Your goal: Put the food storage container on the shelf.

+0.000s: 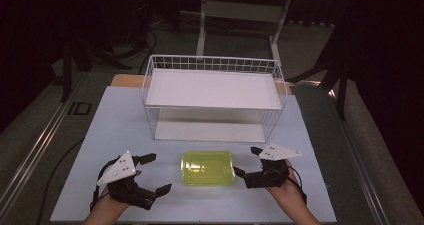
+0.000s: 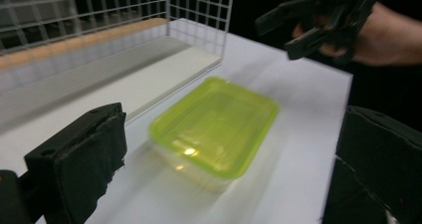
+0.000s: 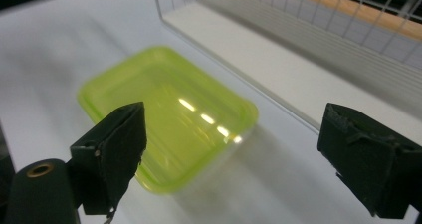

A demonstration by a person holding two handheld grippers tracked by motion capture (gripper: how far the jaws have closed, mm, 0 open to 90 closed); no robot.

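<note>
While the box (image 1: pixel 208 168) sits flat on the surface (image 1: pixel 120 130), lid on, both tongs flank it without touching. Box is just in front of the rack (image 1: pixel 212 96), between the two tongs.

Left tongs (image 1: pixel 152 174): left of the box, jaws wide apart, nothing between them. In the left gripper view the box (image 2: pixel 215 124) lies ahead between its jaws, clear of both pads; right-hand jaw cut off by the frame edge.

Right tongs (image 1: pixel 248 161): right of the box, close to its right edge, jaws apart, nothing clamped. In the right gripper view the box (image 3: pixel 166 112) lies beyond the jaws; its near left corner is hidden behind the left jaw.

Hard to read: box contents can't be made out through the yellow-green lid, glare spots on it. Clear base under the lid barely visible. Rack back half and the room behind it are dark. Right tongs (image 2: pixel 311 22) seen from the left gripper view are blurred, partly cut off at the top edge. Hands cropped at the bottom of the high view.
</note>
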